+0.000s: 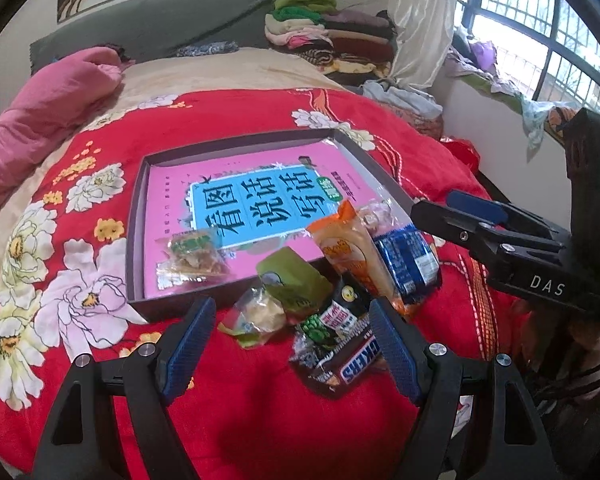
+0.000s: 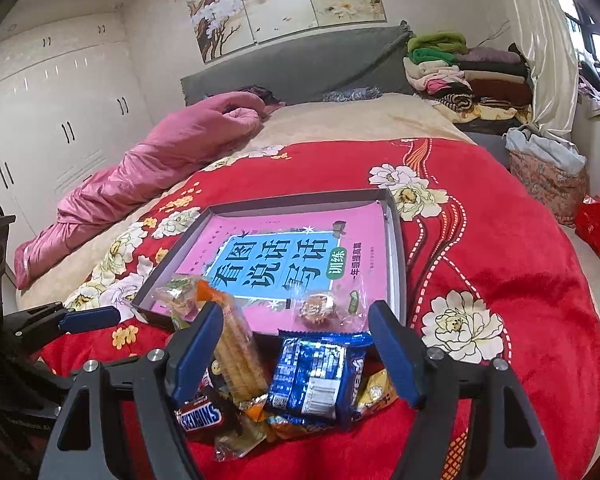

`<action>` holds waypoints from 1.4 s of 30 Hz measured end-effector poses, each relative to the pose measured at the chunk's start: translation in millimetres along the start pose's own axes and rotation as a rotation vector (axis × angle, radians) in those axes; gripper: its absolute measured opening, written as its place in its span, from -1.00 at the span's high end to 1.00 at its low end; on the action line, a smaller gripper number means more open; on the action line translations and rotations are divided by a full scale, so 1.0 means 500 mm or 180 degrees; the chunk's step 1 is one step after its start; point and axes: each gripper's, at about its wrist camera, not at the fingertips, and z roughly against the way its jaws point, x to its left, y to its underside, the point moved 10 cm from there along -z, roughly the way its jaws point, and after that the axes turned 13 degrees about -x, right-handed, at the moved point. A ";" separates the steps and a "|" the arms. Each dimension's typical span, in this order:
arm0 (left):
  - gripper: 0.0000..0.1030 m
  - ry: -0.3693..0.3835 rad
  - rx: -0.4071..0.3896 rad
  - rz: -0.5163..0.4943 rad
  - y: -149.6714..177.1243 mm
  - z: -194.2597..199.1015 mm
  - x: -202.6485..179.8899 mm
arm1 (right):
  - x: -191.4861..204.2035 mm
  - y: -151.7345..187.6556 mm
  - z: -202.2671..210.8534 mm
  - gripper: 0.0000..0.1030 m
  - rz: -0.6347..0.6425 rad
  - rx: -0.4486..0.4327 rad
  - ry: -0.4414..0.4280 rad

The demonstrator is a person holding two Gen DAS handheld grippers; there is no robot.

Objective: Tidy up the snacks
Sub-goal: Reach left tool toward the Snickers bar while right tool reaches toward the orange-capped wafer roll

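A dark shallow tray (image 1: 135, 240) (image 2: 396, 240) lined with a pink book lies on the red floral bedspread. Inside it are a clear packet of brown snacks (image 1: 192, 256) (image 2: 176, 294) and a round cookie packet (image 2: 320, 308). A heap of snacks rests at the tray's near edge: a green packet (image 1: 292, 280), a Snickers bar (image 1: 340, 360) (image 2: 200, 416), an orange biscuit packet (image 1: 352, 252) (image 2: 236, 344) and a blue packet (image 1: 408, 260) (image 2: 316, 376). My left gripper (image 1: 292, 340) hangs open over the Snickers side. My right gripper (image 2: 296, 344) is open over the blue packet, pads off it.
A pink duvet (image 2: 148, 176) is bunched at the bed's left. Folded clothes (image 2: 460, 68) are stacked by the grey headboard. White wardrobes (image 2: 52, 112) stand at the left and a barred window (image 1: 540, 32) at the right. The bed drops off to the floor on the right.
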 end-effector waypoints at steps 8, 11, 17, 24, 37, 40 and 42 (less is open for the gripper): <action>-0.55 0.0109 0.0064 -0.0103 0.021 0.003 -0.033 | 0.016 0.012 0.020 -0.46 0.0044 0.0026 -0.0012; -0.55 0.0115 0.0091 -0.0182 0.029 0.004 -0.045 | 0.019 0.014 0.023 -0.47 0.0050 0.0038 -0.0020; -0.55 0.0227 0.0152 -0.0232 0.049 0.006 -0.072 | 0.018 0.013 0.027 -0.47 0.0046 0.0035 -0.0009; -0.55 0.0272 0.0234 -0.0366 0.075 0.005 -0.095 | 0.017 0.019 0.044 -0.47 0.0066 0.0054 0.0003; -0.56 0.0385 0.0329 -0.0400 0.099 -0.002 -0.106 | 0.023 0.050 0.068 -0.47 0.0143 0.0185 -0.0009; -0.56 0.0392 0.0382 -0.0363 0.107 -0.017 -0.098 | 0.026 0.054 0.065 -0.47 0.0158 0.0195 -0.0020; -0.50 0.0404 0.0382 -0.0343 0.108 -0.022 -0.096 | 0.028 0.057 0.062 -0.47 0.0166 0.0212 -0.0031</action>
